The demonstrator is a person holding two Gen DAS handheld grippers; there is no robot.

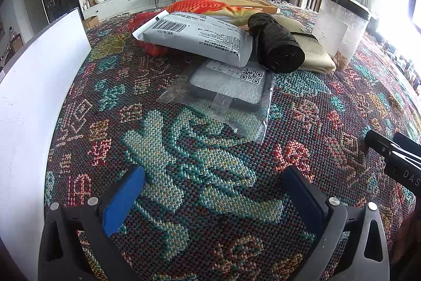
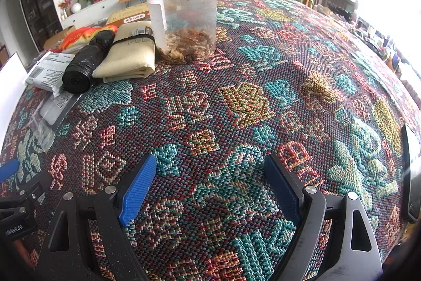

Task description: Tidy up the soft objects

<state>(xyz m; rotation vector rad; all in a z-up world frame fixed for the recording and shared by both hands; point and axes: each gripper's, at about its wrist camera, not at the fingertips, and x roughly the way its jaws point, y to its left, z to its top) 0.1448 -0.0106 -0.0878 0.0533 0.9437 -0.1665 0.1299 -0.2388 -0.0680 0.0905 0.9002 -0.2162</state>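
Left wrist view: the left tongs (image 1: 213, 191) are hovering wide apart and empty over the patterned counter (image 1: 329, 117). Ahead, a grey mailer (image 1: 194, 37) is lying on a red bag (image 1: 150, 46), overlapping a clear pouch (image 1: 226, 94); a black roll (image 1: 276, 44) is resting against a beige cloth (image 1: 313, 52). The right tongs (image 2: 210, 181) are likewise standing wide, gripping nothing, well short of the jar (image 2: 184, 15).

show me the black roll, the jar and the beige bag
black roll (image 1: 276, 44), left wrist view, side of roll
jar (image 2: 184, 15), right wrist view, clear wall
beige bag (image 2: 129, 57), right wrist view, top face
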